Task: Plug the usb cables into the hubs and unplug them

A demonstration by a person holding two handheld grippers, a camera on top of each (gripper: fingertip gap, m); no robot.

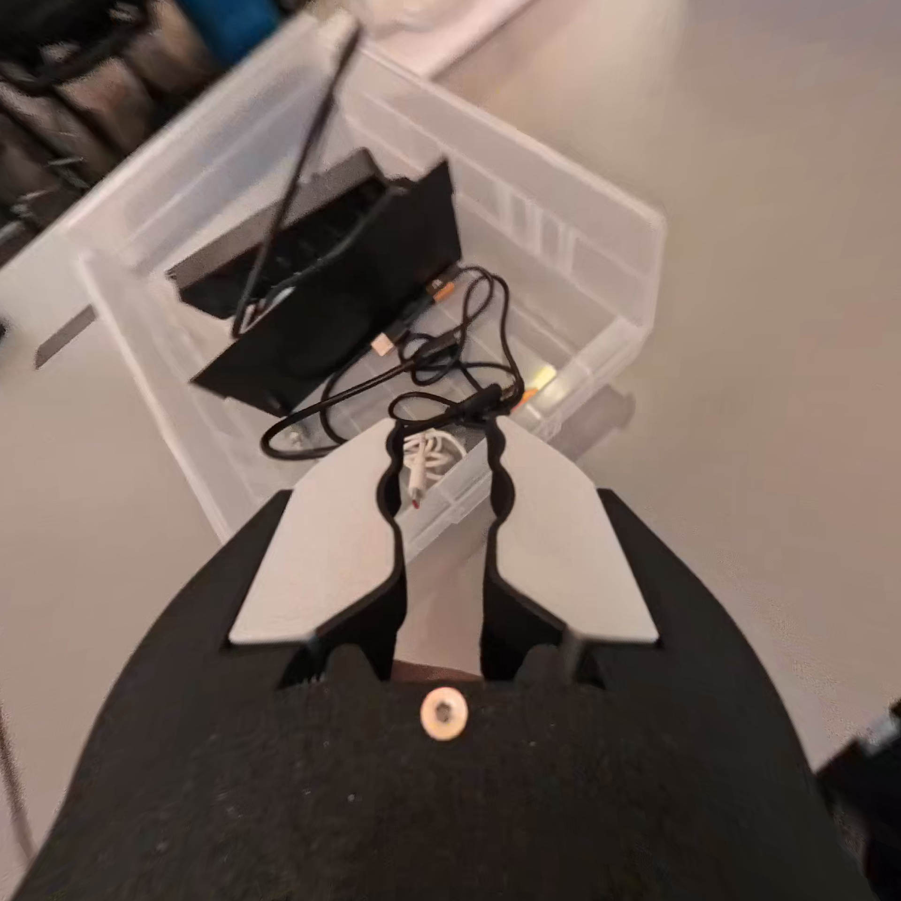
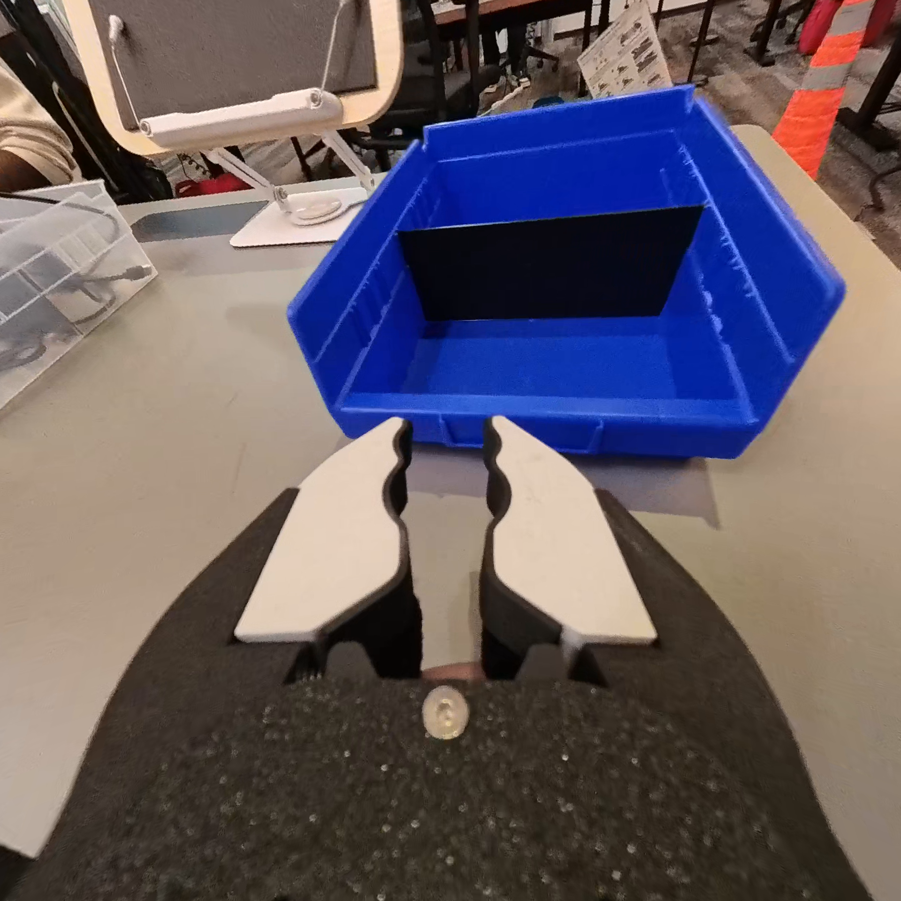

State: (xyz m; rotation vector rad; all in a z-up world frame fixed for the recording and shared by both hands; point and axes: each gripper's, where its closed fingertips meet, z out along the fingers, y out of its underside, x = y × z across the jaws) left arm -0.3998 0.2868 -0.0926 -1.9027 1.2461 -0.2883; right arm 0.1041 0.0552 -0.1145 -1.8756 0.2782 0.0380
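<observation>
Left wrist view: nothing plugged in yet as far as can be seen, both grippers empty.

Just ahead of the parted left gripper (image 1: 446, 429), black usb cables (image 1: 439, 356) and a white cable (image 1: 426, 451) lie loose in a clear bin (image 1: 609, 273) beside black hubs (image 1: 331, 292); whether the thin lead rising from the hubs is plugged in, I cannot tell. Right gripper (image 2: 446, 426), likewise parted and holding nothing, faces a blue bin (image 2: 551, 404) on the counter (image 2: 146, 439); every plugging and unplugging looks still ahead.

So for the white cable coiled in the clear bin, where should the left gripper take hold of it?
Probably at the straight plug end of the white cable, which sticks out of the coil toward the near wall of the clear bin. The left gripper is open right above it, so coming straight down with fingers either side of the plug seems best. The loose coil offers no firm grip.
</observation>
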